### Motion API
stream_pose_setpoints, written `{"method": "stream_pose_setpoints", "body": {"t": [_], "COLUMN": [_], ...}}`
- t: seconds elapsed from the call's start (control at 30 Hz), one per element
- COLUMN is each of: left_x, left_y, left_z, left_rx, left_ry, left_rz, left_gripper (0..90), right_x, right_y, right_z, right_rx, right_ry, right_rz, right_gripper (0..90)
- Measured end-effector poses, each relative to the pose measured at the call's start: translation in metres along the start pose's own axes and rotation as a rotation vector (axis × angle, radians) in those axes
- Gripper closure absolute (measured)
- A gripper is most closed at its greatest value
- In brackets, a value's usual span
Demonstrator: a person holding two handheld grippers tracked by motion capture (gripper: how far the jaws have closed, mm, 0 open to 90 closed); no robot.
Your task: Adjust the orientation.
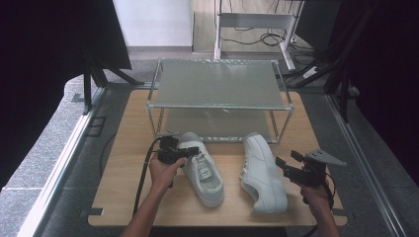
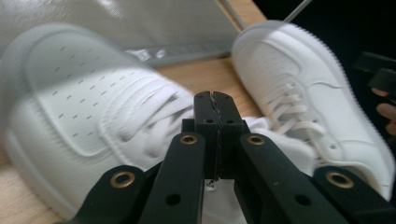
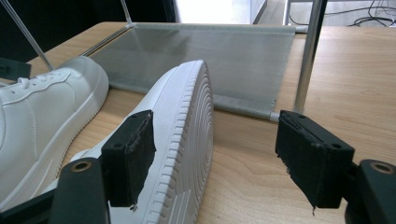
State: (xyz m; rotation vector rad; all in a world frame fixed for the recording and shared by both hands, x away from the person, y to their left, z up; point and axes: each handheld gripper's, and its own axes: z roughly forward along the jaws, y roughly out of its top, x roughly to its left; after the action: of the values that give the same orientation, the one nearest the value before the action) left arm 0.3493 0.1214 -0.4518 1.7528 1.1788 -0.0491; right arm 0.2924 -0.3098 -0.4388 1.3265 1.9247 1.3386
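Two white sneakers lie on the wooden table (image 1: 123, 163). The left sneaker (image 1: 206, 180) (image 2: 70, 107) (image 3: 37, 116) stands upright, toe toward the rack. My left gripper (image 1: 194, 150) (image 2: 215, 100) hovers over its laces and tongue, jaws shut, with nothing visible between the pads. The right sneaker (image 1: 264, 180) (image 2: 299, 93) (image 3: 187, 130) lies tipped on its side, ribbed sole facing my right gripper (image 1: 287, 159) (image 3: 224, 158). That gripper is open just right of the shoe, the sole edge close to its left jaw.
A metal-framed rack (image 1: 217, 84) with two grey mesh shelves stands at the back of the table; its lower shelf (image 3: 201, 56) (image 2: 140, 28) lies right behind the shoes. A rack leg (image 3: 306, 56) rises ahead of the right gripper. Dark frames and cables surround the table.
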Motion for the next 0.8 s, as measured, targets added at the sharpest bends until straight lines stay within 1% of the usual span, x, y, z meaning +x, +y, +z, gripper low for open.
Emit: {"method": "stream_pose_setpoints", "body": {"t": [0.07, 0.2, 0.27, 0.33, 0.37, 0.43, 0.47, 0.5, 0.53, 0.57, 0.67, 0.73, 0.8], "left_x": [-0.010, -0.037, -0.048, -0.054, -0.055, -0.053, -0.052, -0.052, -0.049, -0.048, -0.049, -0.048, -0.043], "left_y": [0.001, -0.002, -0.007, -0.015, -0.019, -0.029, -0.034, -0.034, -0.042, -0.045, -0.046, -0.047, -0.047], "left_z": [-0.004, -0.007, -0.005, -0.001, 0.001, 0.006, 0.008, 0.008, 0.013, 0.013, 0.011, 0.008, 0.004], "left_rx": [-0.010, -0.003, 0.019, 0.055, 0.075, 0.113, 0.129, 0.129, 0.160, 0.159, 0.158, 0.158, 0.156], "left_ry": [-0.013, -0.046, -0.058, -0.069, -0.070, -0.085, -0.083, -0.083, -0.079, -0.087, -0.064, -0.056, -0.086], "left_rz": [0.029, 0.111, 0.144, 0.159, 0.161, 0.150, 0.147, 0.147, 0.150, 0.144, 0.160, 0.165, 0.146], "left_gripper": [90.0, 90.0, 90.0, 90.0, 90.0, 90.0, 90.0, 90.0, 90.0, 90.0, 90.0, 90.0, 90.0], "right_x": [0.000, 0.000, 0.001, 0.001, 0.001, 0.001, 0.000, 0.000, 0.000, 0.001, 0.003, 0.004, 0.006], "right_y": [0.001, 0.003, 0.003, 0.002, 0.002, 0.002, 0.001, 0.001, 0.001, 0.000, -0.001, -0.001, -0.001], "right_z": [-0.001, -0.004, -0.004, -0.004, -0.004, -0.004, -0.004, -0.004, -0.003, -0.002, 0.000, 0.000, 0.001], "right_rx": [-0.005, -0.015, -0.014, -0.013, -0.011, -0.011, -0.008, -0.009, -0.007, -0.005, 0.004, 0.009, 0.012], "right_ry": [-0.003, -0.015, -0.015, -0.016, -0.016, -0.018, -0.018, -0.019, -0.018, -0.016, -0.011, -0.010, -0.008], "right_rz": [0.002, 0.006, 0.006, 0.005, 0.004, 0.005, 0.006, 0.009, 0.008, 0.008, -0.002, -0.005, -0.012], "right_gripper": [28.6, 28.8, 28.7, 28.7, 28.7, 28.7, 28.7, 28.7, 28.8, 28.7, 28.7, 28.7, 28.7]}}
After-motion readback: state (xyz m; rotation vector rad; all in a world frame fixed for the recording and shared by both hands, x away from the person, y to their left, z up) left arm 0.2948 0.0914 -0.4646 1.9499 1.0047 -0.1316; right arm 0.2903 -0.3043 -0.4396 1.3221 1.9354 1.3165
